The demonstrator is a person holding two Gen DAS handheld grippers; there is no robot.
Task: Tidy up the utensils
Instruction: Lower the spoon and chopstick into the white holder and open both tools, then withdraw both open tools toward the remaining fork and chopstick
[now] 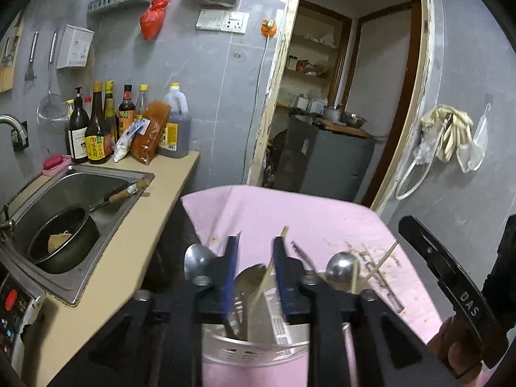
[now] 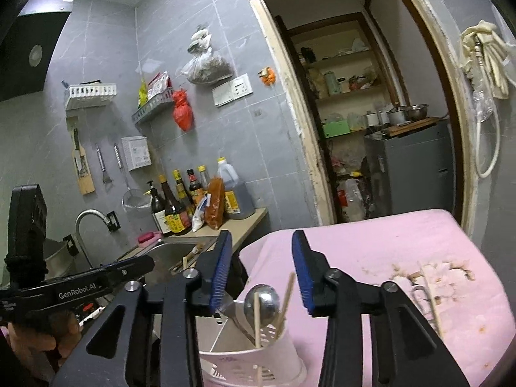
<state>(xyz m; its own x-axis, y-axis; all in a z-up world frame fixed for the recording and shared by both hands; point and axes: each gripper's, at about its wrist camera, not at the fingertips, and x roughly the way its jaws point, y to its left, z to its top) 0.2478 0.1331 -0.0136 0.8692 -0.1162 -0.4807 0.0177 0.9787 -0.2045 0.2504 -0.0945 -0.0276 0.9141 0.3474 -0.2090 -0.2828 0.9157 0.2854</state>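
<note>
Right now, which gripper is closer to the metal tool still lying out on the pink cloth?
Right, by my reading. The right gripper hangs over the white utensil holder, with the metal tool just off its right side. The left gripper sits over the holder's opposite side, farther off.

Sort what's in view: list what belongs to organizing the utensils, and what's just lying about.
Job:
holder
spoons
chopsticks
loose utensils on the pink cloth

Lying about:
pot in the sink
sauce bottles
red bag
strainer
gloves
</note>
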